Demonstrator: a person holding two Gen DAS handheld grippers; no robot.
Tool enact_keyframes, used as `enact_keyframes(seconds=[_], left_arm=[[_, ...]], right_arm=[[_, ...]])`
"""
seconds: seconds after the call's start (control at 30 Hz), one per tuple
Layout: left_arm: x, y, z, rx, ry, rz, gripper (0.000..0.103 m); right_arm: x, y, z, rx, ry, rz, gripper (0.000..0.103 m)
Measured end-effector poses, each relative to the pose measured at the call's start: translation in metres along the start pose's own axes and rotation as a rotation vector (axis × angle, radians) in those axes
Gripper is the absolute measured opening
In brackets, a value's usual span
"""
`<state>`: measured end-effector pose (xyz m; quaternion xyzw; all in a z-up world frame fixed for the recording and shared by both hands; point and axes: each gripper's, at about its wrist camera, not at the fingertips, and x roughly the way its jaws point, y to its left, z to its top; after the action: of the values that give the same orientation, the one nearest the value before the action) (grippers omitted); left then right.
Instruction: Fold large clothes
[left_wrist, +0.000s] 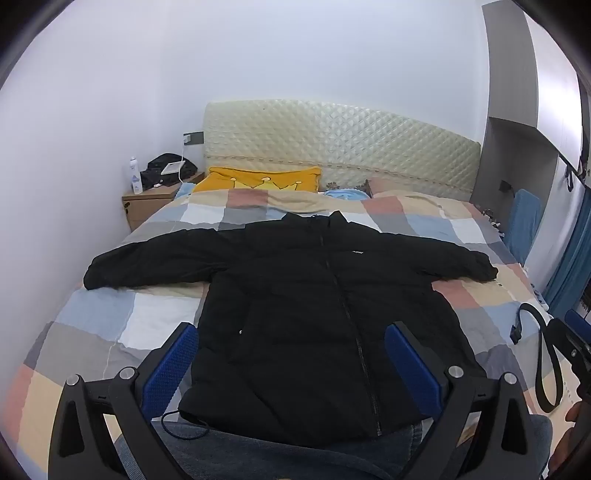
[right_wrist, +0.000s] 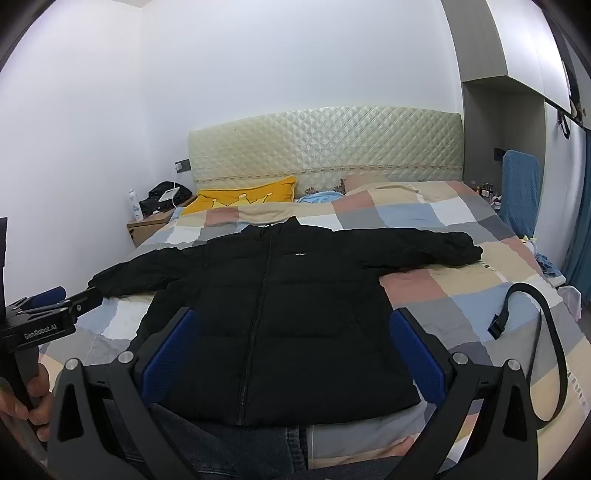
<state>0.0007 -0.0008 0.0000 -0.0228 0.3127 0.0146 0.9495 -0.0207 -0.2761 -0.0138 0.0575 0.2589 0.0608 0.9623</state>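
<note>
White walls are surrounding a checked bed (left_wrist: 110, 325) where a black jacket (left_wrist: 314, 314) is lying flat at 12 o'clock; left gripper (left_wrist: 291, 354) and right gripper (right_wrist: 291, 347) are hovering wide open, empty.

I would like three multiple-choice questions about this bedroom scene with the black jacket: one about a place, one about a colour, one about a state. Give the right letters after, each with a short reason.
1. Where does the black jacket lie?
A. on the bedside cabinet
B. spread on the checked quilt
C. hanging on the headboard

2. What colour is the pillow near the headboard?
A. yellow
B. red
C. green

3. How are the jacket's sleeves?
A. folded across the chest
B. tucked under the body
C. stretched out to both sides

Answers: 1 B, the jacket rests flat on the quilt. 2 A, the pillow is yellow with a crown pattern. 3 C, both sleeves lie outward; the left gripper and right gripper are open and hold nothing.
</note>
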Motion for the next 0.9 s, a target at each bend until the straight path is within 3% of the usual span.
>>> enact_keyframes(seconds=[0.37,0.9], left_arm=[[-0.001,-0.014,0.002,0.010,-0.007,0.001,0.102],[0.001,0.001,0.002,-0.023,0.003,-0.022,0.102]], right_arm=[[-0.006,0.000,-0.005,-0.009,-0.008,0.003,0.103],[0.005,0.006,0.002,-0.020,0.011,-0.001,0.103]])
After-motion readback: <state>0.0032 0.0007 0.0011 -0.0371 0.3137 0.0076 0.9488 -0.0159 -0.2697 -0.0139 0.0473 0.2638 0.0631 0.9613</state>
